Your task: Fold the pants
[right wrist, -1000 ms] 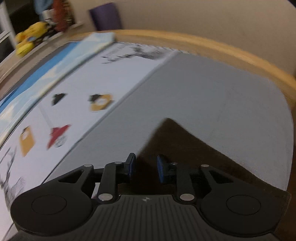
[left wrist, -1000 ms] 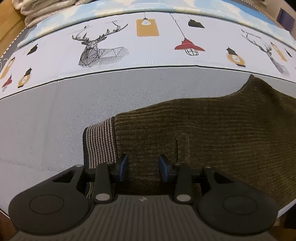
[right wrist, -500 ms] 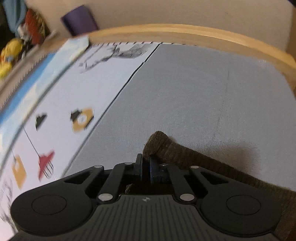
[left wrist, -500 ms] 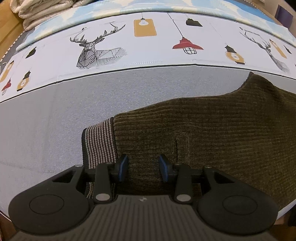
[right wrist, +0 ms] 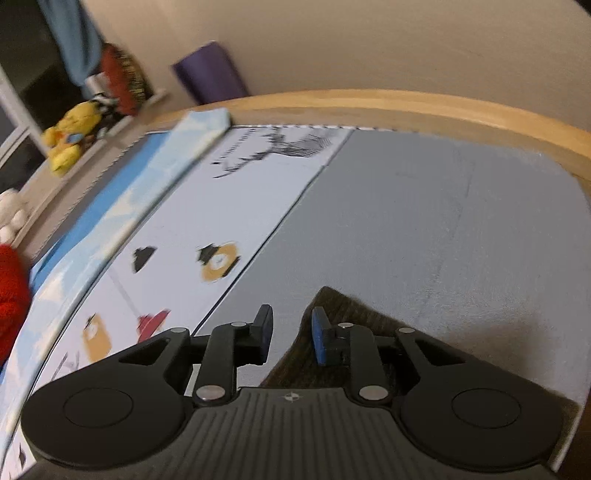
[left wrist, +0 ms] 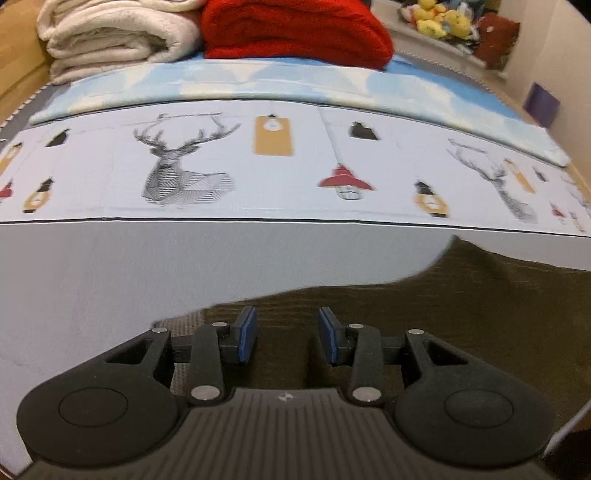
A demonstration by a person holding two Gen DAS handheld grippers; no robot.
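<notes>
Two tools, the left tool [left wrist: 286,334] and right tool [right wrist: 289,334], are hovering wide and holding nothing as we are eyeing the pants [left wrist: 461,314] lying on the bed [left wrist: 147,266]; soft, limp corduroy, best pinched at a corner.

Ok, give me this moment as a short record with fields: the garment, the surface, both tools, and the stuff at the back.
garment: dark olive ribbed knit pants, lying on the bed, a pointed corner visible in the right view
surface: grey bedsheet bordered by a white deer-and-lantern printed strip
left tool: open, over the pants, nothing between the fingers
right tool: open, at the pants corner, not gripping
background: folded cream blanket, red fleece blanket, yellow plush toys
</notes>
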